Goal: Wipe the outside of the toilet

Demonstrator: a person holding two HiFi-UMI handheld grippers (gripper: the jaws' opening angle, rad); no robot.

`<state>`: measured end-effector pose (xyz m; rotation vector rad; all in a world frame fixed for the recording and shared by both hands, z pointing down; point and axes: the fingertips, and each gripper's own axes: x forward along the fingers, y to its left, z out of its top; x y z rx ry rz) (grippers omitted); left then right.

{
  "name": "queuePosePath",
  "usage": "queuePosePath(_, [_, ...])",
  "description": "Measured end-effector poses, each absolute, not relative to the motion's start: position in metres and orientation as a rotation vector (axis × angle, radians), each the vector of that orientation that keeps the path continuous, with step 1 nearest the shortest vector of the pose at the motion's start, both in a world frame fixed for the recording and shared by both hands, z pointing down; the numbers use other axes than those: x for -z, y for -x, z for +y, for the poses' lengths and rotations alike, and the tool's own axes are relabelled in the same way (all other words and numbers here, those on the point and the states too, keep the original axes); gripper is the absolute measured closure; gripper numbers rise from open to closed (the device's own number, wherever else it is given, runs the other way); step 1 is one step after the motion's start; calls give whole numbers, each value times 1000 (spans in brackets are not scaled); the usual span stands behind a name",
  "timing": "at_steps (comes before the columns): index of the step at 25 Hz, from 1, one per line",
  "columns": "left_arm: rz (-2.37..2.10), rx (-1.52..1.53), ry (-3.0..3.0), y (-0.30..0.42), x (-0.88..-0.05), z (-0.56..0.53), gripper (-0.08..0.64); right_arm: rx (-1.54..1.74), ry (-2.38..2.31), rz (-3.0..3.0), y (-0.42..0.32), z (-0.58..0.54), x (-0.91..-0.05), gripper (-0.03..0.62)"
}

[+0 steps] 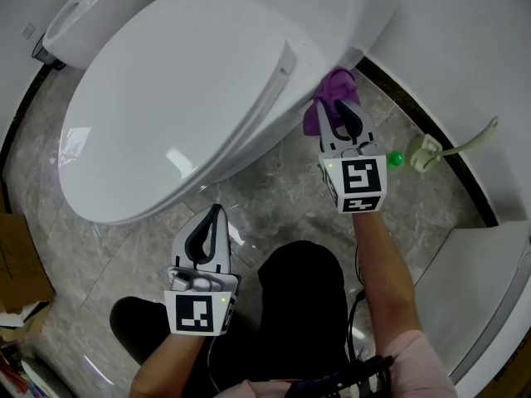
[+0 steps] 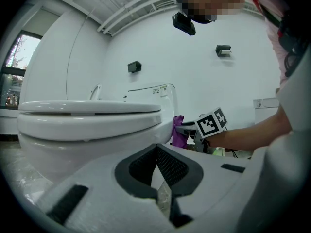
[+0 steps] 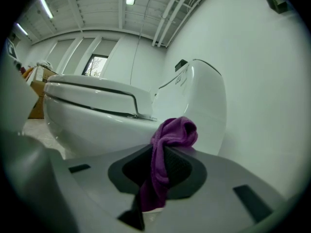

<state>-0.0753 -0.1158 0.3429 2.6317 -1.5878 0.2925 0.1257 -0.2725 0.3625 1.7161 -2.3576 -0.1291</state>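
wiping along the toilet's side, cloth in the right jaws

the wiping step looks to be in hand. the right gripper [image 1: 338, 113] has its jaws closed on a purple cloth [image 1: 333, 91]. the cloth's bunched end sticks out past the jaw tips and seems to touch the toilet [image 1: 191, 81] low on its side, near where the bowl meets the tank. the next move, as i judge it, calls for dragging the cloth along the toilet's outer wall while keeping contact. the left gripper [image 1: 214, 218] hangs just off the toilet's front, jaws together with nothing between them.
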Motion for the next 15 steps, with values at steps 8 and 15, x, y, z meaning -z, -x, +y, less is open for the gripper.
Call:
queuePosePath(8, [-1637,-282,-2592,89,-342,-114,554,154,-1681,-2390,-111,-263,-360,522])
queuePosePath(15, [-1650,-287,-2601,95,-337,-108,554,188,-1638,-2413,-95,-254,-354,523])
